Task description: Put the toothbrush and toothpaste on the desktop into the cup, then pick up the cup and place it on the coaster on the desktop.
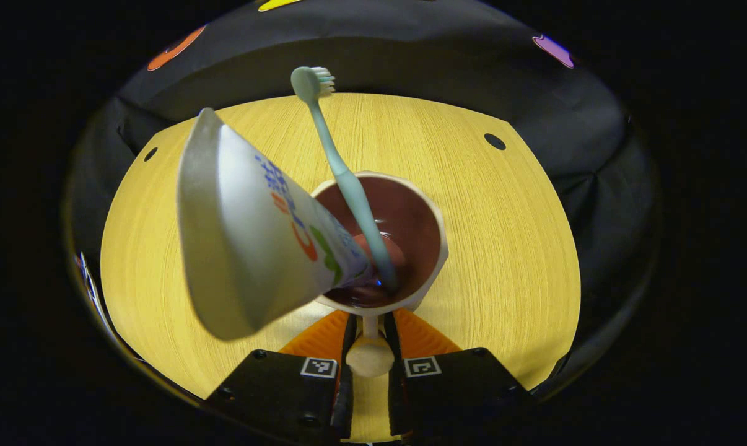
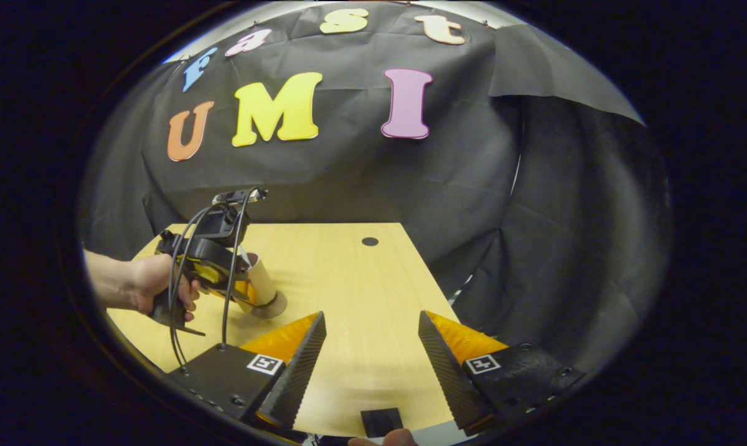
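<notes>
— What sat nearest in the left gripper view?

— The left gripper (image 1: 370, 339), its two fingers drawn in and pressing on the cup's handle (image 1: 370, 354) from both sides. Just beyond stood the cup (image 1: 432, 220), pale outside and dark brown inside, over the yellow wood-grain desk (image 1: 503, 260). I couldn't tell whether its base touched the surface.

— And what was in it?

— The toothpaste (image 1: 256, 229), cap end down, the flat crimped end leaning out over the rim toward the camera. Beside it the toothbrush (image 1: 342, 173) stood tilted, bristle head up and past the rim.

— Farther back?

— Two small dark holes near the desk's far corners, then black cloth hanging behind the far edge.

— The right gripper view?

— The right gripper (image 2: 371, 347) hung above the near part of the desk (image 2: 361, 297), fingers wide apart with nothing between them. A small black square lay at the near edge. Farther off, a hand (image 2: 157, 282) held the left gripper (image 2: 240, 288) against the cup (image 2: 265, 288), which looked tilted there, base toward the camera. Beyond it came a dark hole in the top, then creased black cloth walling the booth.
</notes>
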